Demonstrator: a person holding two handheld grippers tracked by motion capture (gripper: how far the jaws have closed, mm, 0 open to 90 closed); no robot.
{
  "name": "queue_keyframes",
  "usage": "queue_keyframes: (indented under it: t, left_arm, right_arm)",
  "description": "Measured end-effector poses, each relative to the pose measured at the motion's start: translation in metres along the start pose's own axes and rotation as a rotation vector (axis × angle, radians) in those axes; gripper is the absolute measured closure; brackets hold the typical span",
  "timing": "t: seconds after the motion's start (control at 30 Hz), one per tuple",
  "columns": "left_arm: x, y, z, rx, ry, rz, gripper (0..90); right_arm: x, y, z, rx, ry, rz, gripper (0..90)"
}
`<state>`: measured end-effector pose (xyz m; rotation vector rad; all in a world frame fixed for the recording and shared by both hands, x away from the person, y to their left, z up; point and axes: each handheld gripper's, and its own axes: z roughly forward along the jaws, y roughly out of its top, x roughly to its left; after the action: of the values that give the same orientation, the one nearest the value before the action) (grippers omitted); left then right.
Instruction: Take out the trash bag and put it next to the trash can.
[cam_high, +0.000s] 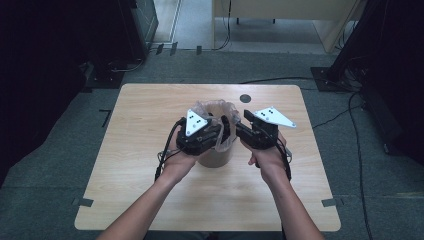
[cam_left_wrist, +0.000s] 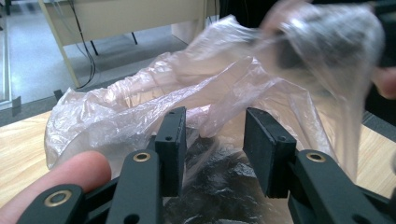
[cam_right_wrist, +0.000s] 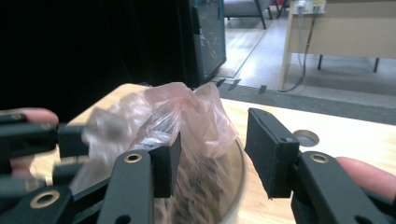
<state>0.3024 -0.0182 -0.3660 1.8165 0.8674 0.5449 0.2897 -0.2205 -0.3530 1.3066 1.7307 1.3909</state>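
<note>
A small round bin (cam_high: 216, 156) stands mid-table, lined with a thin pinkish plastic bag (cam_high: 215, 111) that bunches above its rim. In the high view my left gripper (cam_high: 225, 128) sits at the bin's left side and my right gripper (cam_high: 239, 123) at its right, both pointing inward over the bag. Seen from the left gripper view, the left gripper (cam_left_wrist: 212, 140) stands open, with the crumpled bag (cam_left_wrist: 140, 98) just beyond its pads. The right gripper (cam_right_wrist: 212, 154) is open over the bin's rim (cam_right_wrist: 238, 179), and the bag (cam_right_wrist: 187, 112) lies by its left jaw.
The light wooden table (cam_high: 150, 165) has a round cable hole (cam_high: 245, 98) behind the bin. A beige desk (cam_high: 280, 10) and dark cabinets stand farther back on the grey floor, with cables (cam_high: 350, 115) trailing at the right.
</note>
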Motion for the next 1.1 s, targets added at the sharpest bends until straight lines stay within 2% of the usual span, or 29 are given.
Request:
queue_keyframes:
  t: [0.07, 0.3, 0.43, 0.53, 0.67, 0.87, 0.97, 1.1]
  left_arm:
    - [0.001, 0.000, 0.001, 0.000, 0.001, -0.008, 58.9]
    - [0.005, 0.001, 0.000, -0.011, -0.003, -0.027, 59.6]
    - [0.010, 0.002, -0.003, -0.017, -0.005, -0.046, 60.6]
    - [0.013, 0.003, -0.004, -0.022, -0.018, -0.055, 63.9]
    - [0.013, 0.007, -0.007, -0.024, -0.033, -0.054, 74.0]
    - [0.015, 0.011, -0.010, -0.014, -0.058, -0.050, 89.7]
    - [0.017, 0.014, -0.016, -0.034, -0.083, -0.041, 90.0]
    - [0.019, 0.015, -0.024, -0.046, -0.105, -0.018, 90.0]
  right_arm:
    - [-0.001, -0.005, -0.005, -0.006, 0.011, 0.000, 54.7]
    - [-0.002, -0.018, -0.015, 0.000, 0.103, 0.070, 51.3]
    - [0.002, -0.023, -0.020, -0.023, 0.079, 0.029, 49.0]
    - [0.006, -0.026, -0.020, -0.020, 0.129, 0.024, 46.5]
    - [0.017, -0.032, -0.016, -0.005, 0.195, 0.009, 40.6]
    - [0.030, -0.034, 0.001, 0.001, 0.238, -0.026, 28.8]
    - [0.037, -0.033, 0.013, 0.032, 0.233, -0.030, 20.4]
    - [0.045, -0.030, 0.031, 0.047, 0.208, -0.052, 20.5]
